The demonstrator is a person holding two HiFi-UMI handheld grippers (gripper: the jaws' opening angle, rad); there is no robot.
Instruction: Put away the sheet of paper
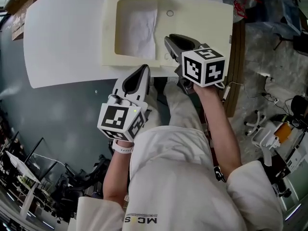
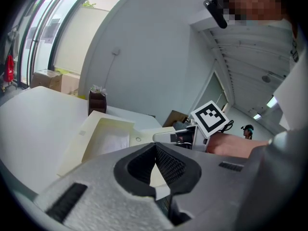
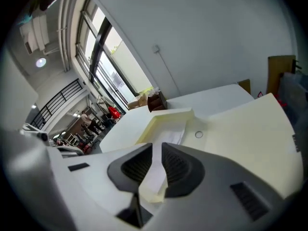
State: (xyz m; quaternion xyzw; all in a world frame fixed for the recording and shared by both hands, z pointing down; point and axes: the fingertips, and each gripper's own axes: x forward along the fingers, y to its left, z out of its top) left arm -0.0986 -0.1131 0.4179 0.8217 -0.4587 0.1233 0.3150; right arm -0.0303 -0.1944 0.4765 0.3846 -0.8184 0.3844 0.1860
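A white, slightly crumpled sheet of paper [image 1: 139,32] lies inside the recess of a cream tray [image 1: 202,28] on the white table. My right gripper [image 1: 168,38] hovers over the tray's near edge, just right of the recess. Its jaws stand a little apart with nothing between them. In the right gripper view the paper [image 3: 173,136] shows beyond the right gripper [image 3: 157,148]. My left gripper [image 1: 145,67] hangs just off the table's front edge, below the tray, its tips touching. In the left gripper view the left gripper [image 2: 155,147] points at the tray [image 2: 79,138] and the paper [image 2: 109,142].
The white table [image 1: 62,37] stretches left of the tray. A dark brown container [image 2: 97,101] stands behind the tray. Cardboard boxes [image 1: 19,4] sit at the far left corner. A wooden edge [image 1: 237,57] borders the tray's right side. A small ring [image 1: 170,13] marks the tray's top.
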